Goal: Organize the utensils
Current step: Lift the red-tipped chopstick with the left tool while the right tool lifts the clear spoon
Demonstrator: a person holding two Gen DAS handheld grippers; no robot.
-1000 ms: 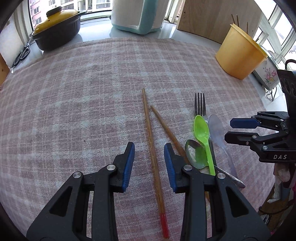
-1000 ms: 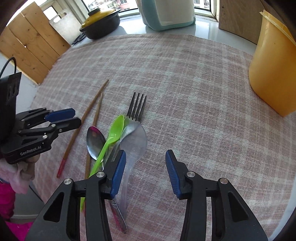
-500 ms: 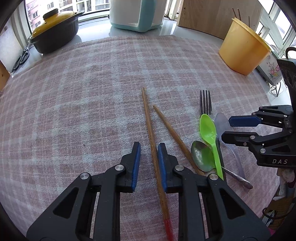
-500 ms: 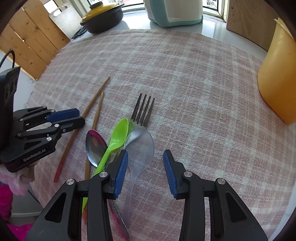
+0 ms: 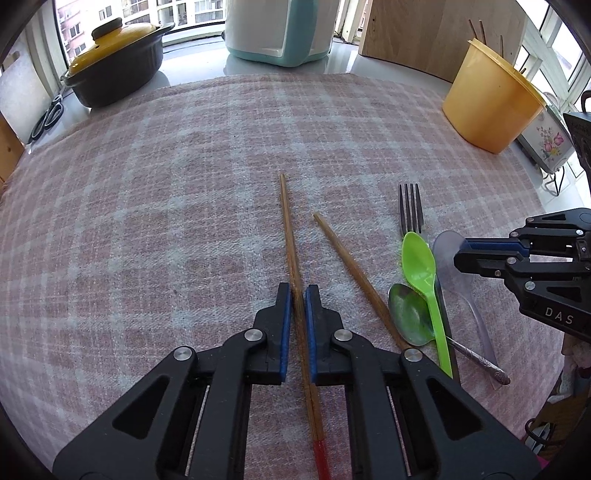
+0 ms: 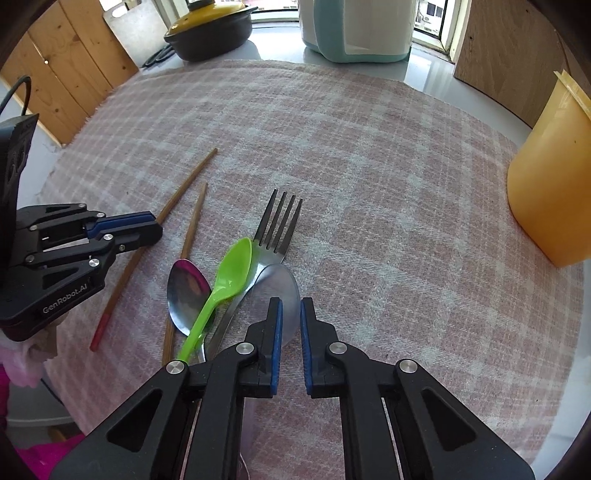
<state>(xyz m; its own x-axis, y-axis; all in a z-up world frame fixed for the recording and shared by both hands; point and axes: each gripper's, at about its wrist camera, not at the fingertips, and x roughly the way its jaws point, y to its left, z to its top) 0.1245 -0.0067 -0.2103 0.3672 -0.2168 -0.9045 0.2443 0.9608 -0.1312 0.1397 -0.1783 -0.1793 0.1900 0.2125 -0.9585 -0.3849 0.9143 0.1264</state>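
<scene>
My left gripper [image 5: 298, 295] is shut on a red-tipped wooden chopstick [image 5: 289, 236] that lies on the plaid cloth. A second chopstick [image 5: 349, 266] lies just right of it. Further right lie a metal fork [image 5: 410, 206], a green plastic spoon [image 5: 421, 258], a metal spoon [image 5: 408, 314] and a clear plastic spoon [image 5: 448, 247]. My right gripper [image 6: 291, 308] is nearly shut around the clear plastic spoon [image 6: 282, 280]; whether the pads touch it is unclear. The fork [image 6: 279, 221], green spoon [image 6: 229, 273], metal spoon [image 6: 184, 288] and chopsticks [image 6: 184, 184] lie to its left.
An orange container [image 5: 487, 99] holding sticks stands at the back right, and also shows in the right wrist view [image 6: 550, 177]. A black pot with a yellow lid [image 5: 114, 70] and a white-and-teal appliance [image 5: 277, 29] stand at the back. Scissors [image 5: 46, 118] lie at the far left.
Both grippers have closed from wide open. The left one came in around the red-tipped chopstick; the right one moved over the clear plastic spoon.
</scene>
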